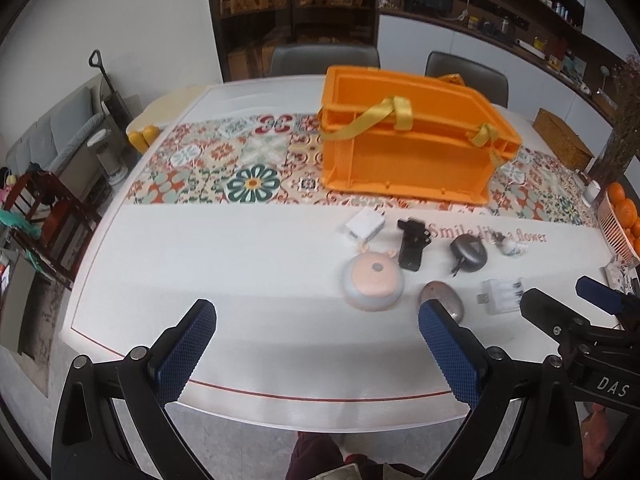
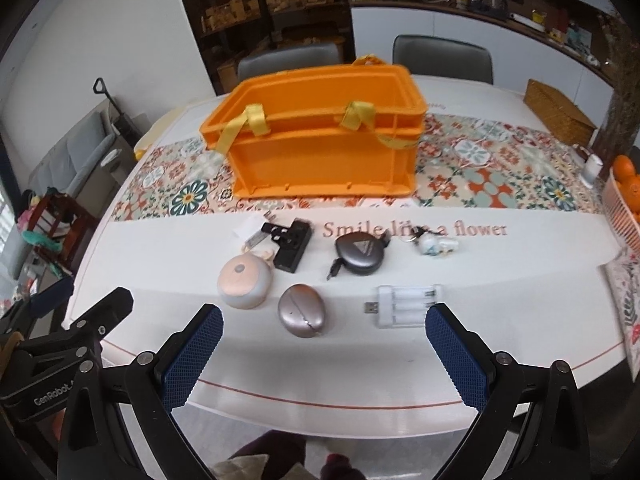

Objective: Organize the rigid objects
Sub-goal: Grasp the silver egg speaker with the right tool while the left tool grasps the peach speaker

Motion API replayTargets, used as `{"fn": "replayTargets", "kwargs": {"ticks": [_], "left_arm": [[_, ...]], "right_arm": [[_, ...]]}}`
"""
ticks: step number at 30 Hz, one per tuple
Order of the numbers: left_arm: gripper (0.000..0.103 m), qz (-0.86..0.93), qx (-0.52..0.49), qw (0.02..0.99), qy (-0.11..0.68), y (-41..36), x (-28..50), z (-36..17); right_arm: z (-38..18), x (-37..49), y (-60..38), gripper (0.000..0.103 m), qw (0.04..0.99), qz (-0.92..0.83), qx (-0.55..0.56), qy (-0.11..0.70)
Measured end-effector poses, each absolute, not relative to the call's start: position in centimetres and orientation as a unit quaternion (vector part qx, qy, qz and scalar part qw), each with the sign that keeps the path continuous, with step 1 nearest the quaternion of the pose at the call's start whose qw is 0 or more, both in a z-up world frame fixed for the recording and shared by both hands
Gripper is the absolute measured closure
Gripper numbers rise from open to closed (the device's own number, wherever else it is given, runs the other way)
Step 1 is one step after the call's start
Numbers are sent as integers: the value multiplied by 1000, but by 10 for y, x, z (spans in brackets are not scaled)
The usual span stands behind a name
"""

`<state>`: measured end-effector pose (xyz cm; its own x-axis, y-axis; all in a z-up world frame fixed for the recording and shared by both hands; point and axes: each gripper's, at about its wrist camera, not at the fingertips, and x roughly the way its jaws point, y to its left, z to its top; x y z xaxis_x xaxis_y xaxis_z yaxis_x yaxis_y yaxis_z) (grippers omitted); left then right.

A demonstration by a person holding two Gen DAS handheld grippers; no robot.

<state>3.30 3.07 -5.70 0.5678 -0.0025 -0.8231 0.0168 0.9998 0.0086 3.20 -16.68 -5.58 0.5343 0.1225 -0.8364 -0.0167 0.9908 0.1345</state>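
An orange crate (image 2: 324, 148) with yellow strap handles stands on the patterned runner, also in the left wrist view as the crate (image 1: 408, 148). In front of it lie a white charger (image 1: 365, 225), a black clip (image 2: 290, 242), a pink round gadget (image 2: 244, 282), a dark round cable reel (image 2: 360, 256), a silver oval case (image 2: 301, 315), a white battery charger (image 2: 408, 305) and a small white keychain figure (image 2: 434, 245). My left gripper (image 1: 316, 354) is open over the table's near edge. My right gripper (image 2: 324, 354) is open too, just short of the silver case, holding nothing.
The white table (image 1: 240, 264) ends close to me with a red line near its edge. A basket of oranges (image 2: 624, 200) and a wicker box (image 2: 560, 110) sit at the right. Two chairs (image 2: 442, 58) stand behind. A person's dark red clothing shows below.
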Motion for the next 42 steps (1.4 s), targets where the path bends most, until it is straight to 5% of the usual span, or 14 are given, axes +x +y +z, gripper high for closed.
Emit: {"fn": "replayTargets", "kwargs": {"ticks": [20, 42], "left_arm": [[0, -3, 10, 846, 534, 47, 71, -125], [0, -10, 18, 825, 564, 40, 96, -167]], "right_arm": [[-140, 84, -139, 6, 820, 65, 55, 566], [-187, 107, -130, 26, 798, 52, 24, 600]]}}
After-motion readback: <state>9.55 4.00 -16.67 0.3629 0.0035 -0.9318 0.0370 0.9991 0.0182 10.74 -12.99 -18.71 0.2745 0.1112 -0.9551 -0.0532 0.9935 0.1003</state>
